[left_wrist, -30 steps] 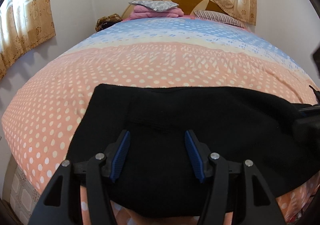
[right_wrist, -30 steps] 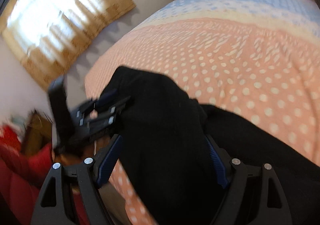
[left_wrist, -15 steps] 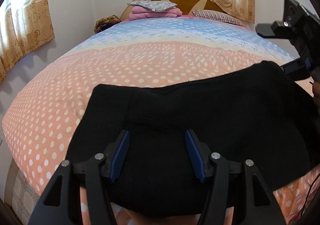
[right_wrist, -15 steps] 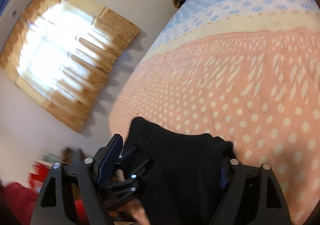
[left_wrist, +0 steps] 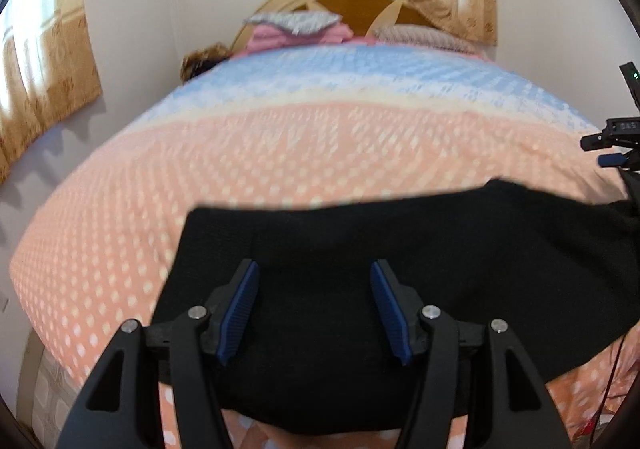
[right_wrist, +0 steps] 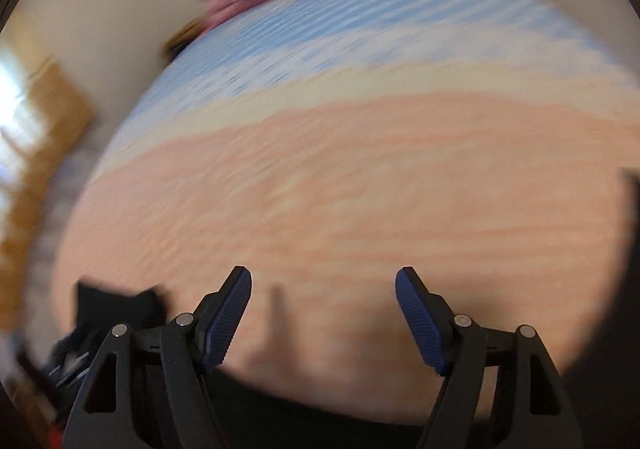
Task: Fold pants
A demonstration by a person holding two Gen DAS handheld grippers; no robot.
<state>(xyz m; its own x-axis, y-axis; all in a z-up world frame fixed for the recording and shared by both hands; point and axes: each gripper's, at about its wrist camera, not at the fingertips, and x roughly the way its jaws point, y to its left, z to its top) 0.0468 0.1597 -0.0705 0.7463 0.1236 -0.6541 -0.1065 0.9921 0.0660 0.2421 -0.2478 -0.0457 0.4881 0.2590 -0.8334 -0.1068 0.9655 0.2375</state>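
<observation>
The black pants lie folded in a wide flat band near the bed's front edge. My left gripper hangs just over their left half, open, its blue pads apart above the cloth and pinching nothing. In the left wrist view my right gripper shows at the far right edge, beyond the pants' right end. The right wrist view is blurred by motion. There the right gripper is open over bare bedspread, its jaws closing with nothing between them, and black cloth shows only along the bottom edge.
The bed has a pink, cream and blue dotted cover. Folded pink and grey laundry and a pillow lie by the headboard. Curtained windows stand at the left and behind the bed. A wall runs along the bed's left side.
The right gripper let go of the pants' end it had been carrying and swung away over the bare bedspread. The lifted cloth has dropped lower on the right. The left gripper stayed put.
</observation>
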